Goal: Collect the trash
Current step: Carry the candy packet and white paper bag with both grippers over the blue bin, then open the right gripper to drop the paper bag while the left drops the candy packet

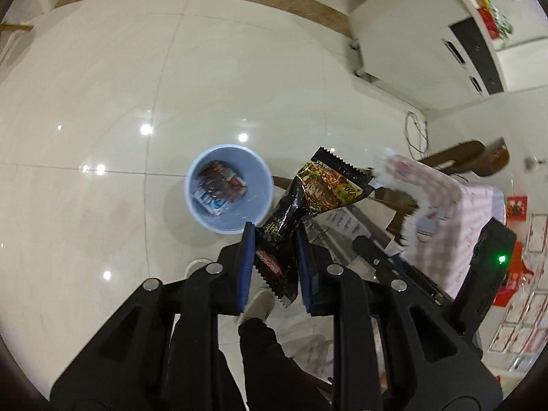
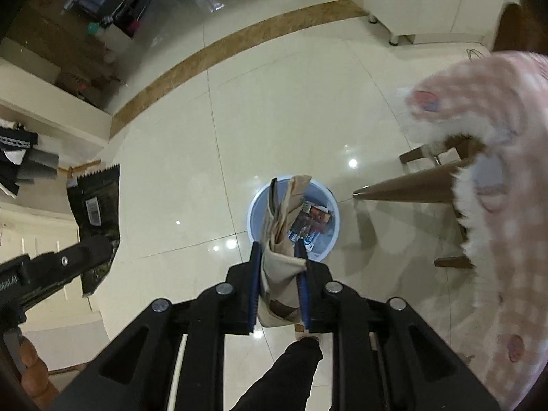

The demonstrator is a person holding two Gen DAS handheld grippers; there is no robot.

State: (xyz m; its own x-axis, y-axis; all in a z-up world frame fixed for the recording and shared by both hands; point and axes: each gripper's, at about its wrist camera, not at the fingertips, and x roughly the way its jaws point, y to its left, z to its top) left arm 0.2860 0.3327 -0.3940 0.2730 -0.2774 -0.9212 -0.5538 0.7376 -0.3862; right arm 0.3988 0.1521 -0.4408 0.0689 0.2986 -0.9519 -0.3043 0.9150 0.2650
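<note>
Trash was gripped in both tools above a blue bin (image 1: 228, 190) standing on the floor. The left hand-held gripper (image 1: 275, 239) was clenched on a black wrapper (image 1: 308, 198), low and centre in its view, just right of the bin's mouth. The right hand-held gripper (image 2: 279, 257) was clamped on a beige wrapper (image 2: 284, 226) hanging directly over the bin (image 2: 257, 205), which already held some packets (image 2: 310, 222). To drop cleanly, I judge the left tool should first shift over the opening; the right could let go where it was. Glossy cream floor tiles (image 1: 137, 85) reflected ceiling lights. A pink checked cloth (image 2: 496, 171) draped a table at right, and a white cabinet (image 1: 411, 34) stood upper right.
</note>
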